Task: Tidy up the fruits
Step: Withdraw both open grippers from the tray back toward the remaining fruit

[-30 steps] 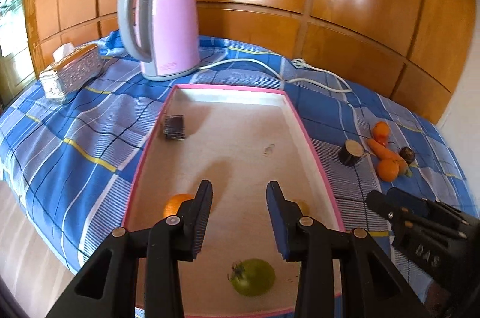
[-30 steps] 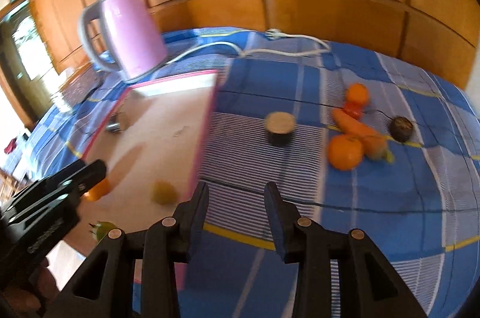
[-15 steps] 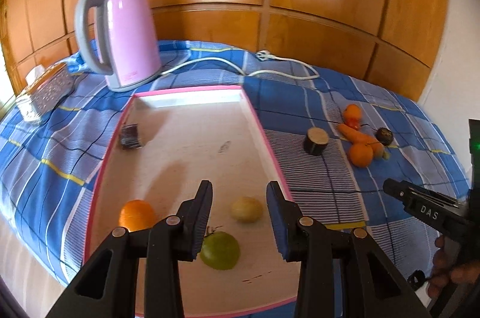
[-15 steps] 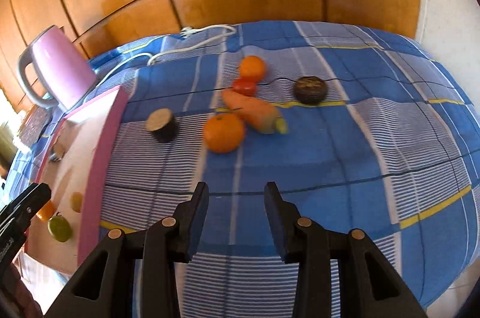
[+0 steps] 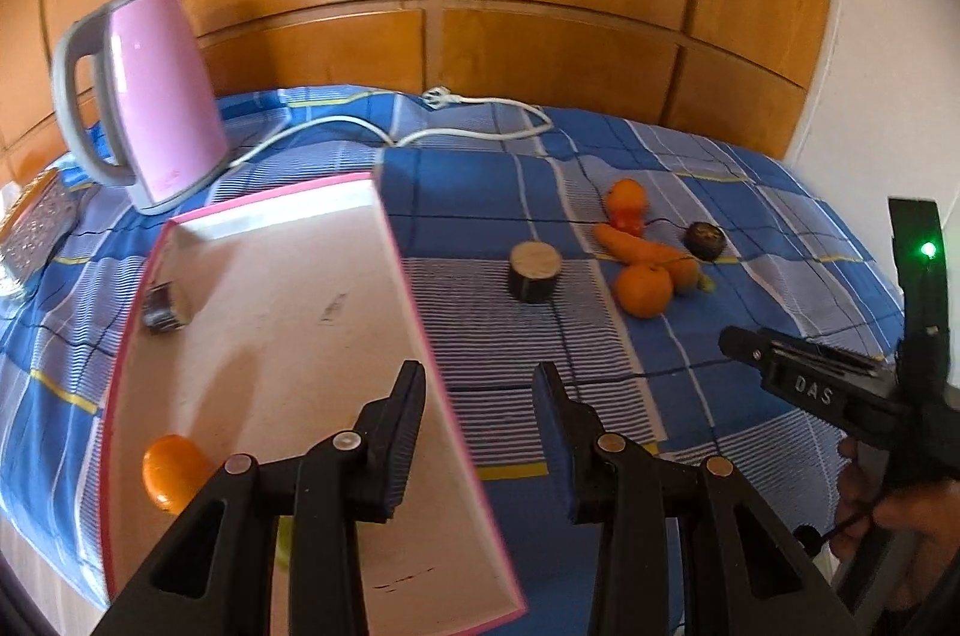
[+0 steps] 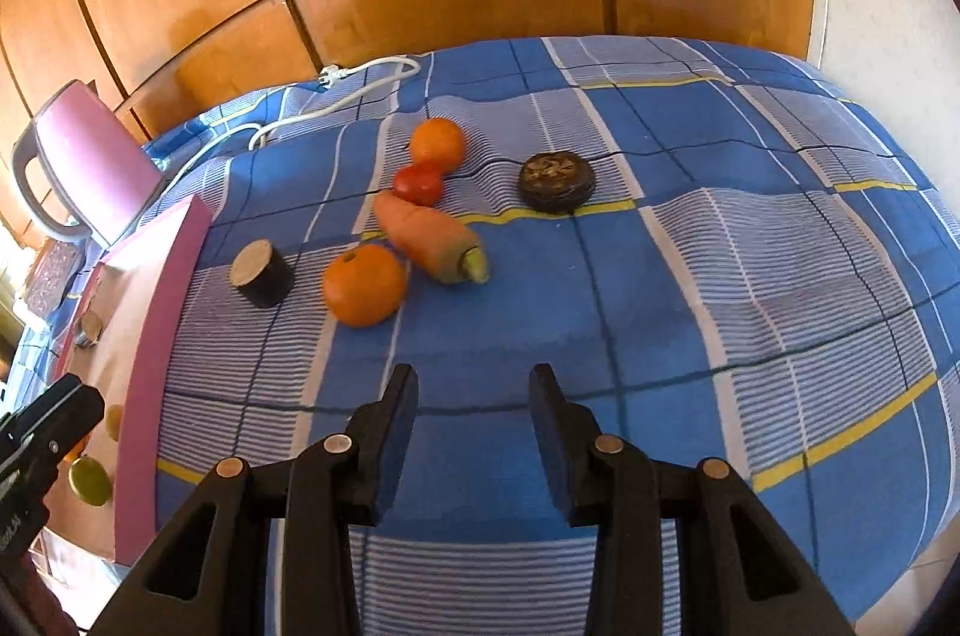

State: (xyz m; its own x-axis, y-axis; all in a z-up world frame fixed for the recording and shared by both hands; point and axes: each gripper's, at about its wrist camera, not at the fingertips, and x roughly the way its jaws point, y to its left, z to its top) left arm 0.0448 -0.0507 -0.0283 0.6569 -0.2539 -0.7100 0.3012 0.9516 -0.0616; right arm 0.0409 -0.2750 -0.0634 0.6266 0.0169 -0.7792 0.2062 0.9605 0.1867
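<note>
A pink-rimmed tray (image 5: 414,276) lies on the blue checked cloth and holds an orange (image 5: 171,471) and a small dark object (image 5: 162,312); a green fruit (image 6: 90,480) shows in the right wrist view. On the cloth to its right lie a near orange (image 6: 363,285), a carrot (image 6: 429,240), a red tomato (image 6: 418,183), a far orange (image 6: 438,144), a dark round fruit (image 6: 557,183) and a cut dark piece (image 6: 262,273). My left gripper (image 5: 480,378) is open and empty over the tray's right rim. My right gripper (image 6: 474,384) is open and empty, short of the near orange.
A pink kettle (image 5: 144,96) stands behind the tray, its white cord (image 5: 456,126) trailing across the cloth. A patterned box (image 5: 36,222) sits at the far left. Wooden panelling backs the table. The right gripper also shows in the left wrist view (image 5: 798,384).
Both grippers have swung right. The left view has moved from the tray's middle to its right rim. The right view has moved from the tray's edge to the loose fruits.
</note>
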